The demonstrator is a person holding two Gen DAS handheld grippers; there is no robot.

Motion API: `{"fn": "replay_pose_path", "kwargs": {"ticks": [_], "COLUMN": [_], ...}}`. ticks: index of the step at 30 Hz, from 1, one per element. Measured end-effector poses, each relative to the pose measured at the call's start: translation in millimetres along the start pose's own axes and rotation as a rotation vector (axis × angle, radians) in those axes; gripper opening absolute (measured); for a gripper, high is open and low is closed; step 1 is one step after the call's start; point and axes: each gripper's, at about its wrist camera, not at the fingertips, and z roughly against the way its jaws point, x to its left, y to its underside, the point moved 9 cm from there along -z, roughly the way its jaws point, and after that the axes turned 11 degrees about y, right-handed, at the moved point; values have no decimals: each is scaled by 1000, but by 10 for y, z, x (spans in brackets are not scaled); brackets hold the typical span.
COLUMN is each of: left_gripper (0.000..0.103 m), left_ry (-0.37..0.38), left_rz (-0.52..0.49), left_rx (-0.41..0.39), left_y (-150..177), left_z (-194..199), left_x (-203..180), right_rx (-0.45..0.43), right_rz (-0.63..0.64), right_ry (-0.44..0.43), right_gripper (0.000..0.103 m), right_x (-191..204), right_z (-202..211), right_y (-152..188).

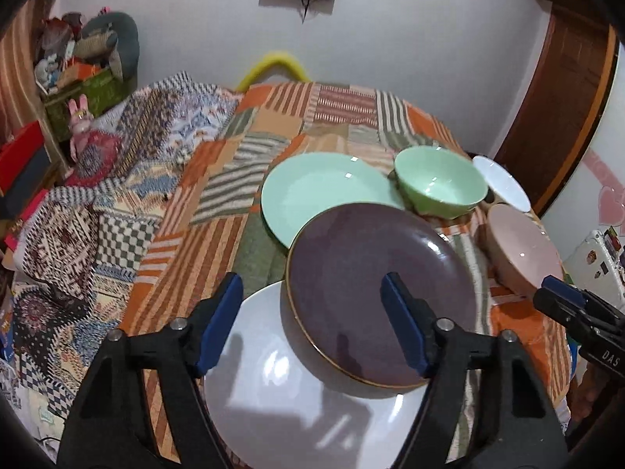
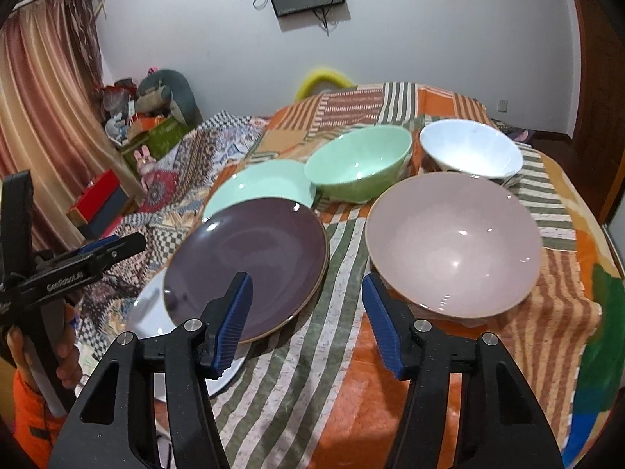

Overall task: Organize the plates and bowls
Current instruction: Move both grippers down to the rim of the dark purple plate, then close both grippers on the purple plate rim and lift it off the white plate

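1. left gripper (image 1: pixel 312 322) fingers apart, holding nothing; right gripper (image 2: pixel 306 320) fingers apart, holding nothing
2. purple plate (image 1: pixel 375 293) at 12 o'clock of left fingers, resting on white plate (image 1: pixel 281 398); left hand nearer
3. pink bowl (image 2: pixel 455 240) at 1 o'clock of right fingers; all on the bed

A glossy dark purple ceramic plate with a thin gold rim (image 1: pixel 375 297) lies tilted, its near edge overlapping a plain white round plate (image 1: pixel 281 402) beneath it. Its far edge overlaps a pale mint-green round plate (image 1: pixel 316 195) lying flat behind. Just right of the mint plate stands an upright light green ceramic bowl (image 2: pixel 357 160). Beyond that sits a white bowl (image 2: pixel 470 148), and nearer, a wide dusty-pink bowl (image 2: pixel 455 242), both upright and empty.
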Motion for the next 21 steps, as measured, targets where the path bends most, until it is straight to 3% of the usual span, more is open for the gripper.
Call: {"fn": "replay_pose_path", "kwargs": {"ticks": [5,10,21], "left_gripper": [63,45,29], "left_ry": [4,28,47], "left_rz": [8,41,56], "left_rx": [35,78,98], "left_y": [3,20,14], "left_z": [-221,-451,-701], "left_x": [106,223,302], "right_rx": [55,104,166], "right_rz": [13,14,8], "right_ry": [5,7,28], "right_gripper": [47,41,28], "right_x": [40,58,-9], "right_z": [-229,-401,-589], "right_y": [61,130,230]}}
